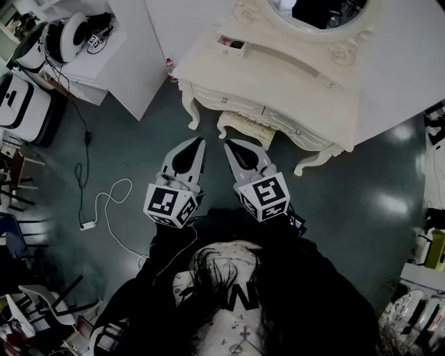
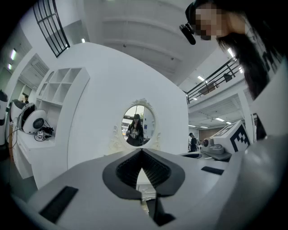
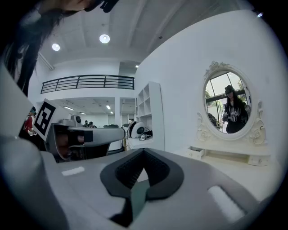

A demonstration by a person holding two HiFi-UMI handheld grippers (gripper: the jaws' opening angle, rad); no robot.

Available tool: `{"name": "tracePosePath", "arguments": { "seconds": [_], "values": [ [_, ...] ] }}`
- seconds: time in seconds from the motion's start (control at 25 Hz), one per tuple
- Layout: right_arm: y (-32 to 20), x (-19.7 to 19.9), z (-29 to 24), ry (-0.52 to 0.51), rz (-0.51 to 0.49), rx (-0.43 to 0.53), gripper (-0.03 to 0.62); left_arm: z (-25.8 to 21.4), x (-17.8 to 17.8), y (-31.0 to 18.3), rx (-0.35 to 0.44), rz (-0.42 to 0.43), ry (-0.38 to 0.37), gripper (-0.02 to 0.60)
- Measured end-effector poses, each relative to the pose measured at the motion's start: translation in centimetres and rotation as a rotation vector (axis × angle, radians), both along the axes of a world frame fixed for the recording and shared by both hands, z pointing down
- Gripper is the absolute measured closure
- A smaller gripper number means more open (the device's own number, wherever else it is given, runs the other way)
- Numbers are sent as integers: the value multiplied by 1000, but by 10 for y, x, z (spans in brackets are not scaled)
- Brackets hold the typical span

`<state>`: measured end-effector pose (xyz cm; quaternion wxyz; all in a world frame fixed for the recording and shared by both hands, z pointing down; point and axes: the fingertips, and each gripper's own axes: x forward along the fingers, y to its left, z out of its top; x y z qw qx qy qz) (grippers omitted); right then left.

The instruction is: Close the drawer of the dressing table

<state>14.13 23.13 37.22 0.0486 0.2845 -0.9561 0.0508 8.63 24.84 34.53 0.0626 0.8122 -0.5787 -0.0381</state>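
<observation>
The cream dressing table (image 1: 292,83) with its oval mirror (image 1: 320,12) stands ahead of me, a short way beyond both grippers. A small box drawer (image 1: 231,44) on the tabletop's left end is pulled out, dark inside; it also shows in the right gripper view (image 3: 198,152). The front drawers (image 1: 240,104) look pushed in. My left gripper (image 1: 201,142) and right gripper (image 1: 226,144) hover side by side over the floor, both shut with nothing in them, tips short of the table's front. In the gripper views the left gripper (image 2: 141,151) and right gripper (image 3: 144,151) show touching tips.
A cream stool (image 1: 245,127) sits under the table front. A white shelf unit (image 1: 90,55) with a round white device (image 1: 66,35) stands at the left, white cases (image 1: 21,104) beside it. A white cable (image 1: 104,208) trails on the dark floor. Chairs (image 1: 42,299) crowd the lower left.
</observation>
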Motion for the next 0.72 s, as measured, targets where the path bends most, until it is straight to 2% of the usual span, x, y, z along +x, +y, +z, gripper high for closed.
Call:
{"name": "tracePosePath", "arguments": {
  "seconds": [0.48, 0.72],
  "values": [
    [18, -29, 3, -16, 13, -15, 586, 1, -30, 17, 10, 11, 14, 581],
    [27, -40, 14, -22, 41, -64, 586, 9, -44, 24, -10, 31, 16, 581]
  ]
}}
